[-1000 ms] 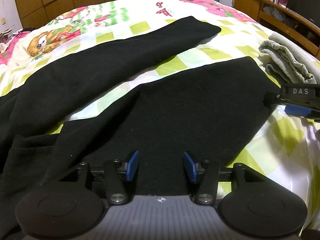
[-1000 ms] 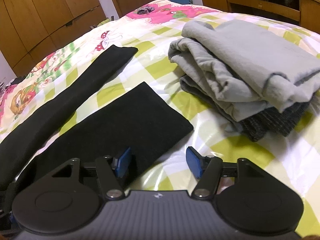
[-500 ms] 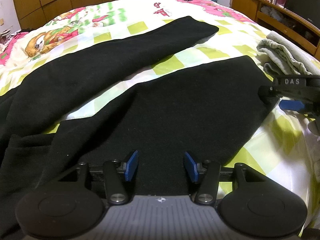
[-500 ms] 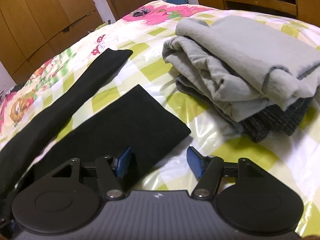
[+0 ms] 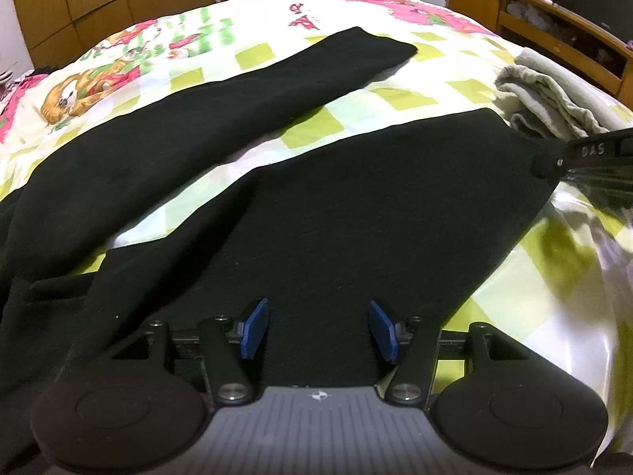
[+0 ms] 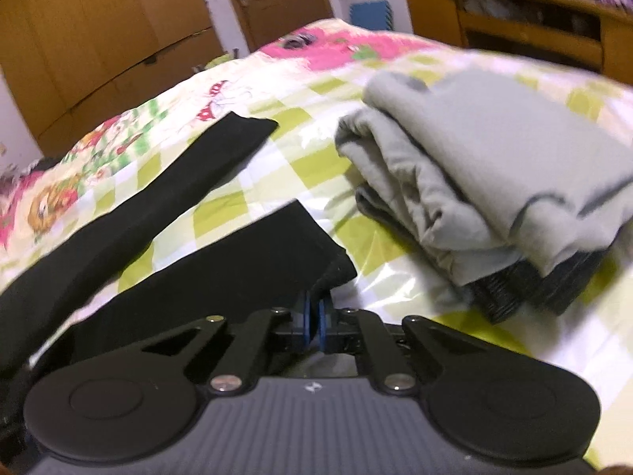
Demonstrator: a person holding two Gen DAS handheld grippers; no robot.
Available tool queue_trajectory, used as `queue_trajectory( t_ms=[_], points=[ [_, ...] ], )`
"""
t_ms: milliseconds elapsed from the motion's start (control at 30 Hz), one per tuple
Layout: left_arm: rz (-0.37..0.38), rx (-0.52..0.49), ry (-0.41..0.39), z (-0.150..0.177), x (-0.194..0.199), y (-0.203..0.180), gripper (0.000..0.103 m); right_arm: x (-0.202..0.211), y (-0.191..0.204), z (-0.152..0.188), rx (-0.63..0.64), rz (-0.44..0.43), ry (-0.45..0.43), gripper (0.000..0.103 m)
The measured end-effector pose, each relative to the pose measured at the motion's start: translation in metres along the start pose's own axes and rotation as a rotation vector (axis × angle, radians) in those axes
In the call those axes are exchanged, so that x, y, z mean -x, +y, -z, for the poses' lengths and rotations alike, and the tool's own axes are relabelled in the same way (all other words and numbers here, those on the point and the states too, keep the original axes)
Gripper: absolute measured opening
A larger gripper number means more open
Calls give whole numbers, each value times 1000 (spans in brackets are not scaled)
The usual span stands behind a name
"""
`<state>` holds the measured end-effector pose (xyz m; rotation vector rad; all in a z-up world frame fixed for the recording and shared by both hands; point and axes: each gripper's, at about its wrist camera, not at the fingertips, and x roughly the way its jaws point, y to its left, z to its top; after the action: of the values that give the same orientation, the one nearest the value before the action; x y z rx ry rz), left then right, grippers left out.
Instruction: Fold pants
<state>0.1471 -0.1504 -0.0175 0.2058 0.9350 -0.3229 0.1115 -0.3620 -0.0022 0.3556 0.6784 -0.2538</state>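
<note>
Black pants (image 5: 356, 206) lie spread on the bed, two legs apart in a V. The far leg (image 5: 221, 95) runs toward the headboard side, the near leg ends at the right. My left gripper (image 5: 318, 330) is open, its blue pads low over the near leg's upper part. My right gripper (image 6: 314, 318) is shut on the hem corner of the near leg (image 6: 253, 261), which is lifted slightly. It also shows in the left wrist view (image 5: 554, 164) at the leg's right corner.
A stack of folded grey clothes (image 6: 494, 182) lies on the bed just right of the hem. The bed has a green-check and cartoon-print cover (image 5: 395, 95). Wooden wardrobes (image 6: 99, 39) and a wooden shelf unit (image 5: 554, 27) stand beyond the bed.
My right gripper has moved onto the near leg's hem corner and closed on it. The left gripper has stayed open, nearly still over the pants.
</note>
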Motion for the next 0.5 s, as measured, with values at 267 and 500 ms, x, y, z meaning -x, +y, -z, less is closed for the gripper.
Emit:
queue_trajectory(
  t_ms=[267, 500],
  points=[
    [22, -47, -6, -1, 5, -22, 69, 23, -15, -1, 24, 41, 2, 4],
    [12, -84, -14, 3, 11, -31, 69, 24, -23, 6, 23, 63, 24, 6]
  ],
)
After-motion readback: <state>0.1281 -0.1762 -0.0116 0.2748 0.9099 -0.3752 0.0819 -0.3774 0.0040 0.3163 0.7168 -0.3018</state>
